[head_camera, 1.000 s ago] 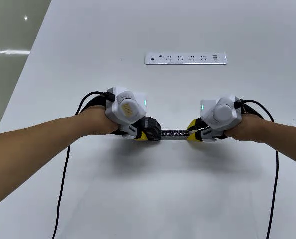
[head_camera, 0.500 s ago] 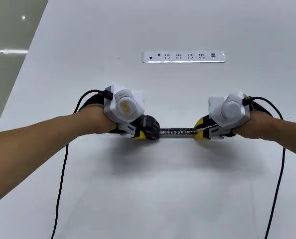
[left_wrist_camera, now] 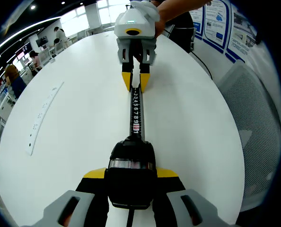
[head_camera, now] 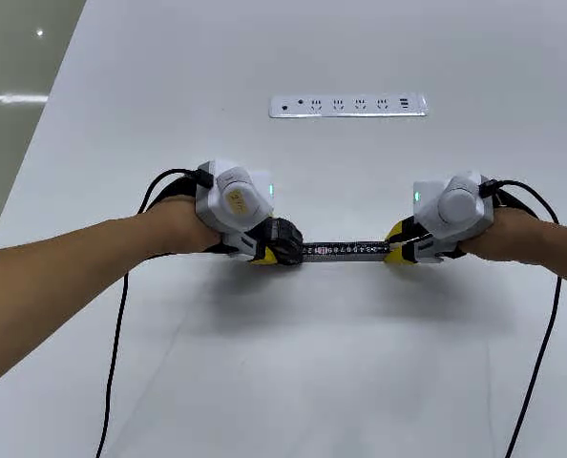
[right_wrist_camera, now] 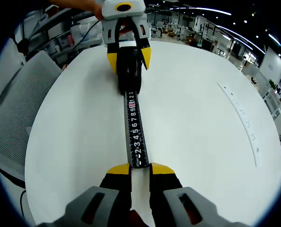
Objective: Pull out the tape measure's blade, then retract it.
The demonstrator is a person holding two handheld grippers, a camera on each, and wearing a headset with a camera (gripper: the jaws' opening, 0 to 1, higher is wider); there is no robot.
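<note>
1. On the white table, close in front of us, the tape measure is clamped between the jaws of the left gripper, its black case facing the other gripper.
2. A short length of blade is out, numbers up. It runs straight from left to right across us, low over the table, and we cannot tell whether it touches.
3. The right gripper has its jaws pressed together on the blade's free end.
4. From the right gripper the case lies directly to the left, along the blade's long axis. The right gripper is at the blade's end and the left at the case.
5. We judge that the coming move turns on that line. Pulling further means drawing the right gripper rightwards along it, and retracting means easing it towards the case without twisting.
6. Both forearms come in from the sides, the grippers level and pointing at each other.
7. A power strip lies well apart, further up the table.
</note>
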